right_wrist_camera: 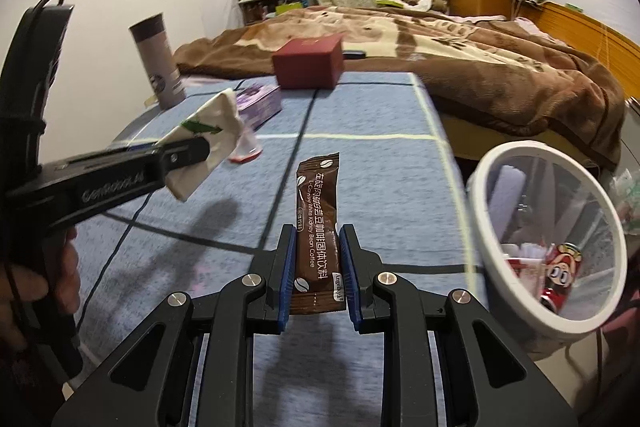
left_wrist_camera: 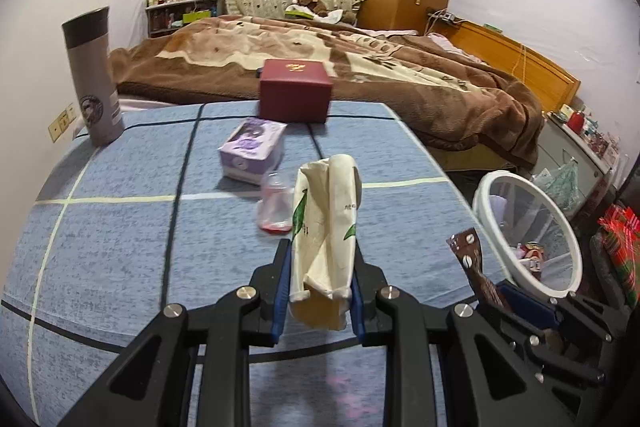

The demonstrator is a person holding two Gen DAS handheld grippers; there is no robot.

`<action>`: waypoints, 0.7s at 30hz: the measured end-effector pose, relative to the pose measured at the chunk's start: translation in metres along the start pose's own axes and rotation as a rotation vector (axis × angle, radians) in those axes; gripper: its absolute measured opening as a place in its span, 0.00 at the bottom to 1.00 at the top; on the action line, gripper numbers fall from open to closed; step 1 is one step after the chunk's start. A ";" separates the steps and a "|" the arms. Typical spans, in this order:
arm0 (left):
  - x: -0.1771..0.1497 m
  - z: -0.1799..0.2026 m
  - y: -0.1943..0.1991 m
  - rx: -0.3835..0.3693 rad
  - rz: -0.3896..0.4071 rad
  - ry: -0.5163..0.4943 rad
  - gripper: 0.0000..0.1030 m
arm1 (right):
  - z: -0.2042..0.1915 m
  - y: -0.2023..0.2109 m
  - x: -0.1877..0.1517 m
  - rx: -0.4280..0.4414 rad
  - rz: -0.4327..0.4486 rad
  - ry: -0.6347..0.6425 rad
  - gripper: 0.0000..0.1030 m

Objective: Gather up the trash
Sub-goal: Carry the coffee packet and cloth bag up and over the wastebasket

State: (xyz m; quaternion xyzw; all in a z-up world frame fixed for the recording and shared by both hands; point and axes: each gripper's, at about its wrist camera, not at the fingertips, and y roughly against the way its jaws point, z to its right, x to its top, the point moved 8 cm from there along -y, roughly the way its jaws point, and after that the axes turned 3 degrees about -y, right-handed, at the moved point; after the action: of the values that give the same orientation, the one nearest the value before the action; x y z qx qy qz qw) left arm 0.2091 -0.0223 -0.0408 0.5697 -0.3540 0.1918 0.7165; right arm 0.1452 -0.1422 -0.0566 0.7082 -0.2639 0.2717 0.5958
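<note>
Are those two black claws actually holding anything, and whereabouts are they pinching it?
Yes. The left gripper pinches a crumpled paper cup near its rim end. The right gripper pinches a brown coffee packet across its lower half.

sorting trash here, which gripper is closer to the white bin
Right. The right gripper, shut on the coffee sachet, sits just beside the white bin; the left gripper, holding the crumpled paper cup, is farther over the table.
</note>
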 end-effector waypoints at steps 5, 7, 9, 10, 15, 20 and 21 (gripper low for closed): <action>0.003 0.025 0.003 -0.032 0.010 -0.030 0.26 | 0.021 0.009 0.005 -0.028 0.026 -0.031 0.22; 0.005 0.035 0.004 -0.042 0.015 -0.041 0.26 | 0.030 0.014 0.005 -0.038 0.034 -0.044 0.22; 0.007 0.048 0.003 -0.058 0.018 -0.053 0.26 | 0.042 0.018 0.006 -0.053 0.045 -0.062 0.22; 0.008 0.053 0.002 -0.065 0.019 -0.059 0.26 | 0.047 0.020 0.007 -0.060 0.050 -0.068 0.22; 0.013 0.087 -0.003 -0.104 0.019 -0.087 0.26 | 0.076 0.033 0.010 -0.104 0.074 -0.102 0.22; 0.016 0.122 -0.009 -0.148 0.013 -0.120 0.26 | 0.104 0.042 0.010 -0.146 0.088 -0.141 0.22; 0.017 0.128 -0.010 -0.155 0.012 -0.127 0.26 | 0.111 0.044 0.010 -0.153 0.091 -0.152 0.22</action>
State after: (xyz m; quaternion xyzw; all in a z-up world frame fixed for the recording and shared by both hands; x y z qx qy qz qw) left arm 0.1903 -0.1490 -0.0226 0.5213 -0.4162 0.1317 0.7333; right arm 0.1293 -0.2586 -0.0348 0.6664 -0.3599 0.2231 0.6137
